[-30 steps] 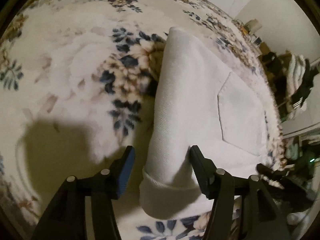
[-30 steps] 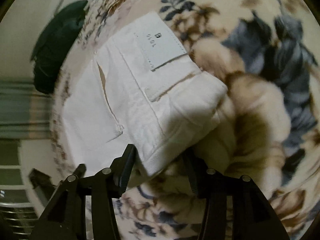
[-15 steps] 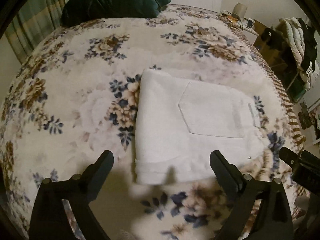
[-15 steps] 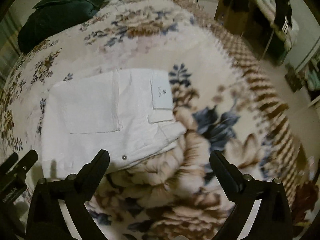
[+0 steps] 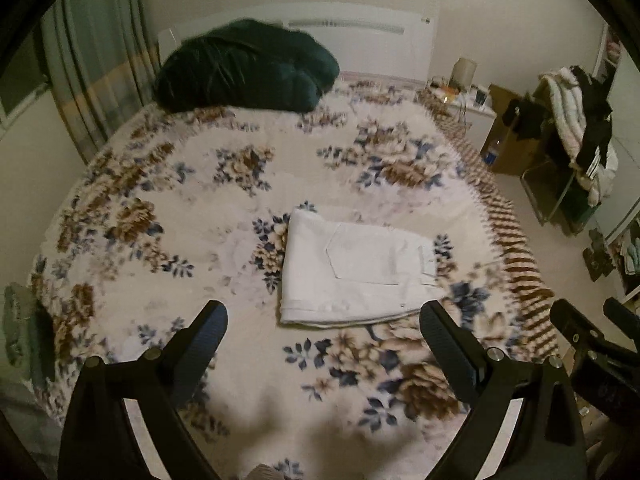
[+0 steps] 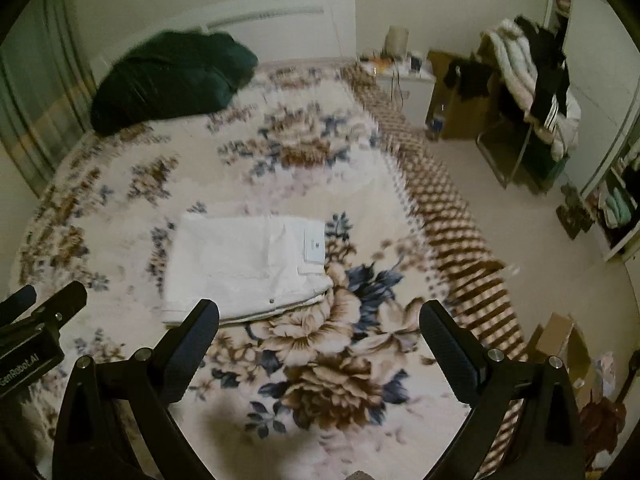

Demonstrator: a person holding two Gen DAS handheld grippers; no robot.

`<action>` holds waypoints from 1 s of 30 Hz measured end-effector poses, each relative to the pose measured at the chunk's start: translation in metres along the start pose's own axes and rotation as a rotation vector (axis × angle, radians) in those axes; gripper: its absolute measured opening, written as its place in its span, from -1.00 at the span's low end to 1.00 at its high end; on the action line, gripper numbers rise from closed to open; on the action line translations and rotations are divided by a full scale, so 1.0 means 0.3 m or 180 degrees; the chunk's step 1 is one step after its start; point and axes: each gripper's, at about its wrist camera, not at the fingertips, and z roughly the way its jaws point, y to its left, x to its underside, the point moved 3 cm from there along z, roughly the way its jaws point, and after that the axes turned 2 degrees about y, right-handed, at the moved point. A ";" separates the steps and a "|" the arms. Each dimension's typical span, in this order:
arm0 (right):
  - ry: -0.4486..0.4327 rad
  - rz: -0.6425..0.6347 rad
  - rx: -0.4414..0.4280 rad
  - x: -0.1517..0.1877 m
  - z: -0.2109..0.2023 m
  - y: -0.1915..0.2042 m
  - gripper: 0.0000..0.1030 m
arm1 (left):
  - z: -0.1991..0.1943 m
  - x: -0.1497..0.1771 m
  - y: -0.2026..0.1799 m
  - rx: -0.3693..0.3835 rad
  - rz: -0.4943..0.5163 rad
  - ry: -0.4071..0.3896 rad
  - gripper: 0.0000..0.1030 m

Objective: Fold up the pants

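On the bed's floral blanket [image 5: 168,264], toward its right edge, your white pants [image 5: 356,276] lie folded, long axis crosswise. Both left gripper [image 5: 323,334] and right gripper [image 6: 319,330] hang spread and empty, the pants ahead of each.

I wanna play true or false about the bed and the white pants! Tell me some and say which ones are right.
1. The folded white pants lie on the flowery fleece blanket. True.
2. The left gripper is pinching the pants. False: its jaws are wide apart, clear of them.
3. A dark green pillow sits at the head of the bed. True.
4. The right gripper is shut. False: it is open and empty.
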 end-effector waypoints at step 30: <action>-0.0792 -0.0239 -0.0324 0.234 -1.320 -0.147 1.00 | -0.937 0.228 -0.011 -0.0240 -0.0103 -0.0525 1.00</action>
